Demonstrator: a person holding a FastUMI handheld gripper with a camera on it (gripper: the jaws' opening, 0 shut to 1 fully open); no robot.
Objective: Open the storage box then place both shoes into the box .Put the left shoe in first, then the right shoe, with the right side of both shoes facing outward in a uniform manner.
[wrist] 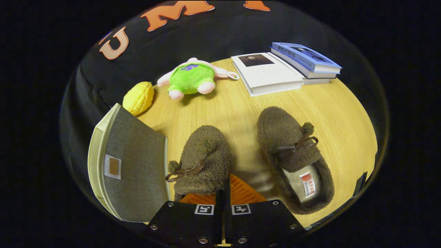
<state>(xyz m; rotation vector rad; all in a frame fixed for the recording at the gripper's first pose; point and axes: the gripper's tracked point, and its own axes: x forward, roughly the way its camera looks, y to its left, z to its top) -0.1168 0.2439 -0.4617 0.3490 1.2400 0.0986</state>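
Observation:
Two fuzzy brown shoes with dark bows lie toes-away on the wooden table (234, 110). The left-hand shoe (206, 158) has its heel end at my gripper (225, 193). The fingers stand nearly together and pinch the shoe's rear rim, which hides its opening. The other shoe (293, 155) lies apart to the right of the fingers, its pale lining showing. The grey fabric storage box (134, 165) with cream edges stands just left of the held shoe. Its grey face with a small tab is turned toward me, and its inside is hidden.
Beyond the shoes, a yellow toy (138, 98) and a plush doll in green (191, 77) lie near the table's far-left edge. A white book (267, 74) and stacked blue books (305, 60) lie at the far right. Bare wood shows between the shoes.

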